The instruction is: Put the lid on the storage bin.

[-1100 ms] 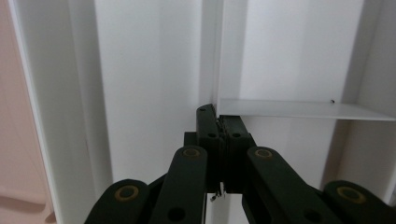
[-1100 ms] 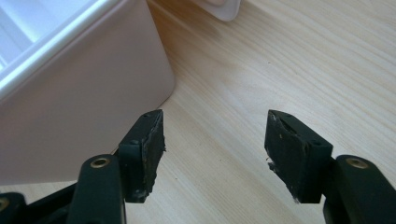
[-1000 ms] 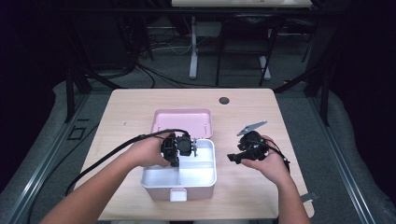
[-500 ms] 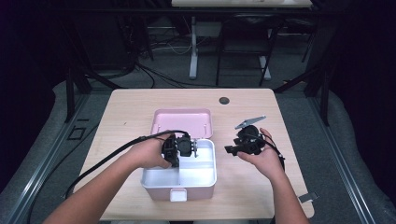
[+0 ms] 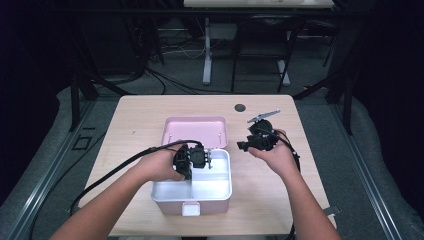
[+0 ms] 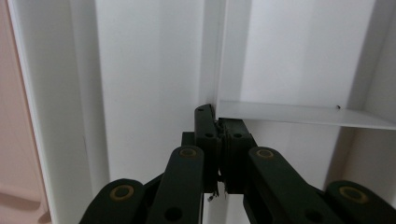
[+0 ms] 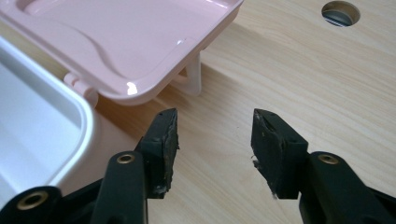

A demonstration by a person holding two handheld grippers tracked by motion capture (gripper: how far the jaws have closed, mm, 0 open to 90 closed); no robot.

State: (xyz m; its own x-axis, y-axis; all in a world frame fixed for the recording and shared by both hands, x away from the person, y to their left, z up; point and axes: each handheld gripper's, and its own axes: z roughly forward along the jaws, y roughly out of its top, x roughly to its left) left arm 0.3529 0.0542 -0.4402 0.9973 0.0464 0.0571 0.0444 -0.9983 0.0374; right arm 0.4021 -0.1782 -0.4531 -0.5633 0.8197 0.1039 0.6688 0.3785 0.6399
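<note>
A pink lunch box (image 5: 192, 207) stands open on the wooden table, its pink lid (image 5: 195, 131) laid back behind it. Inside is a white tray (image 5: 215, 187) split by thin dividers (image 6: 299, 114). My left gripper (image 5: 200, 159) reaches into the tray; its jaws are pressed together at the divider junction (image 6: 217, 122), clamped on the upright divider edge. My right gripper (image 5: 245, 145) hovers over bare table just right of the lid, open with nothing between its fingers (image 7: 215, 140). The lid's corner (image 7: 140, 56) and a white hinge tab (image 7: 194, 77) lie just ahead of it.
A round cable hole (image 5: 240, 107) (image 7: 341, 12) sits in the table (image 5: 135, 125) behind the lid. A black cable (image 5: 125, 167) trails left from my left gripper. Bare wood lies left of the box and to its right.
My right gripper has moved away from the person and slightly left, up beside the lid's right edge. The left gripper has stayed in the tray.
</note>
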